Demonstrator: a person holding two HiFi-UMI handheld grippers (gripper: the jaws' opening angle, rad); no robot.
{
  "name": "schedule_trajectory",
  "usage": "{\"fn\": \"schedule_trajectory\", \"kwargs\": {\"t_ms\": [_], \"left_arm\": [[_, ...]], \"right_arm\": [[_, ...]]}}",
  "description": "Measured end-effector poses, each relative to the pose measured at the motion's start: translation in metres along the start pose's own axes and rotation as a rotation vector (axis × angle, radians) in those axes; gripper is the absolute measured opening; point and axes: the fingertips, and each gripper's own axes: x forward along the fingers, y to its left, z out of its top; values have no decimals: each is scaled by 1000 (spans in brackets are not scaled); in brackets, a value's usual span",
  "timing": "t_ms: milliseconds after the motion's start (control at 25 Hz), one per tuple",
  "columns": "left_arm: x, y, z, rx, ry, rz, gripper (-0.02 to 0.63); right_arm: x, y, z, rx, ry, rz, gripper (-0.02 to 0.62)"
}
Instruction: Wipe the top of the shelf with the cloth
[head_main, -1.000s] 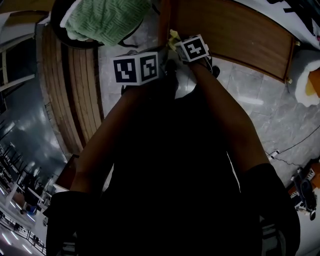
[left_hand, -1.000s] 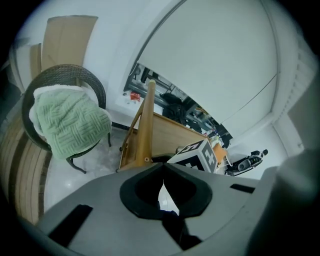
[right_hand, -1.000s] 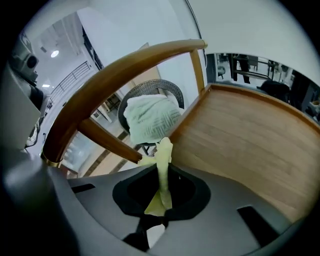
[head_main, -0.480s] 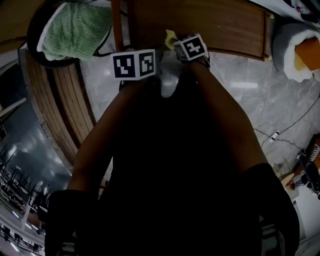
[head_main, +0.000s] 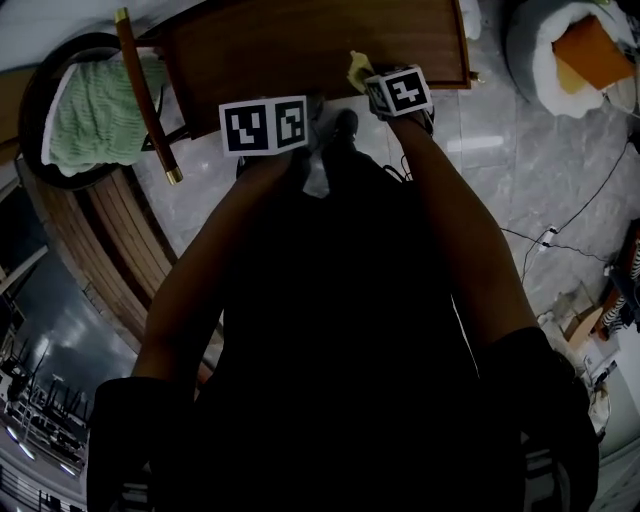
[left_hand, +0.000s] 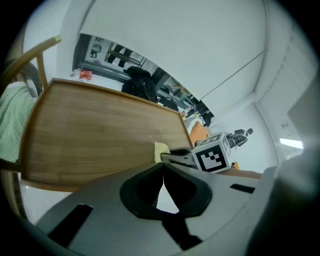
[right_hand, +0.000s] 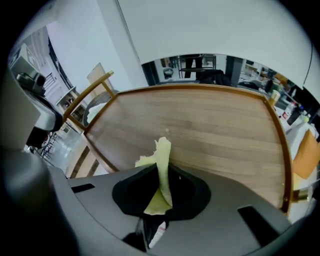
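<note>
Shelf top (head_main: 320, 45) sits square at 12 o'clock in the head view now. A second ago it lay off toward 1 o'clock, so the person has turned to face it and brought both tools up to its near edge. My read: the wipe is about to begin, not yet under way.

Right hand-held gripper (right_hand: 163, 172) is clamped on the yellow cloth (right_hand: 162, 150). The cloth sticks up out of the jaws just over the near edge of the wood; whether it touches the surface, I can't tell.

Left hand-held gripper (left_hand: 163, 165) is closed, tips together, nothing held, just beside the right one at its 9 o'clock.

Left forearm (head_main: 215, 260) and right forearm (head_main: 450, 230) both reach forward, converging at the edge.

Green towel (head_main: 95, 115) lies well apart at 10 o'clock, not in play.
</note>
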Motion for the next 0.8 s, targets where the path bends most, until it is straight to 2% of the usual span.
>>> {"fn": "schedule_trajectory", "kwargs": {"t_ms": [280,520,640,800], "left_arm": [[46,-50,3,40,20,-32,12],[60,-67,-3,34,16,-33,12],[57,-68,-9,30,10,-25,12],[43,-61,-13,27,-7,-15,12]], "right_arm": [[-40,-91,-26,18,-41,-129,49],[-64,-145,-39,40,-45,-218,49],[-73,-166,-49,66,-41,-266,49],[-77,-170,-46,84,-62,-268,49]]}}
